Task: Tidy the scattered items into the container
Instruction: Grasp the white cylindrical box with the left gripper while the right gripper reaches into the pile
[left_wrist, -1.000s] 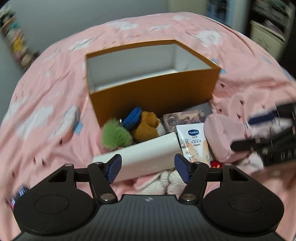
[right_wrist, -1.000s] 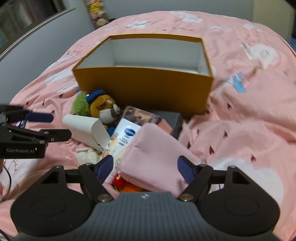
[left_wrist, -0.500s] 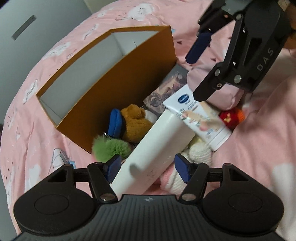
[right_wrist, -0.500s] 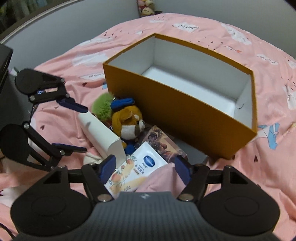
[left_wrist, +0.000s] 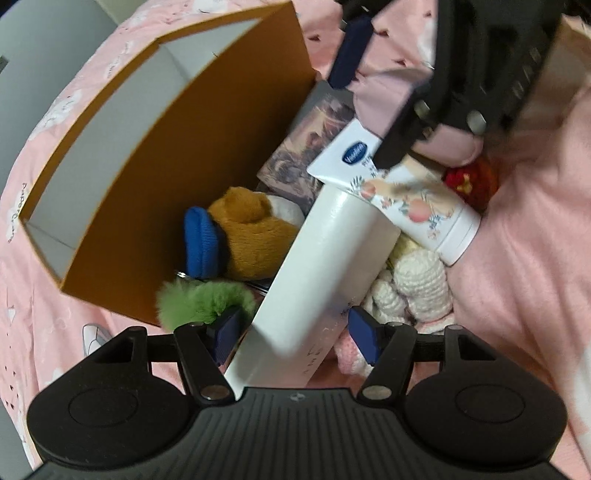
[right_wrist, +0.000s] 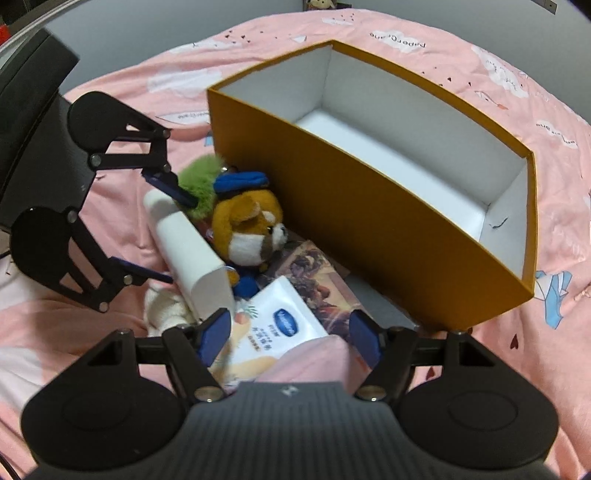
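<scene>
An open orange box (left_wrist: 177, 140) with a white inside (right_wrist: 388, 147) stands on the pink bed. In front of it lie a white oblong box (left_wrist: 321, 273), a brown plush dog (right_wrist: 247, 229), a green pompom (left_wrist: 203, 302), a Vaseline tube (left_wrist: 406, 199) and a pink pouch (right_wrist: 310, 358). My left gripper (left_wrist: 295, 328) is open, its pads either side of the white box (right_wrist: 188, 251). My right gripper (right_wrist: 290, 332) is open over the pink pouch and the tube (right_wrist: 273, 332).
A picture card (right_wrist: 314, 273) and a dark flat item lie by the box wall. White knitted pieces (left_wrist: 417, 284) and a red ball (left_wrist: 469, 181) sit beside the white box. The pink bedspread (right_wrist: 554, 258) surrounds everything.
Both grippers have moved in closer to the pile. The left gripper now straddles the white box more deeply; the right has come down over the pink pouch.
</scene>
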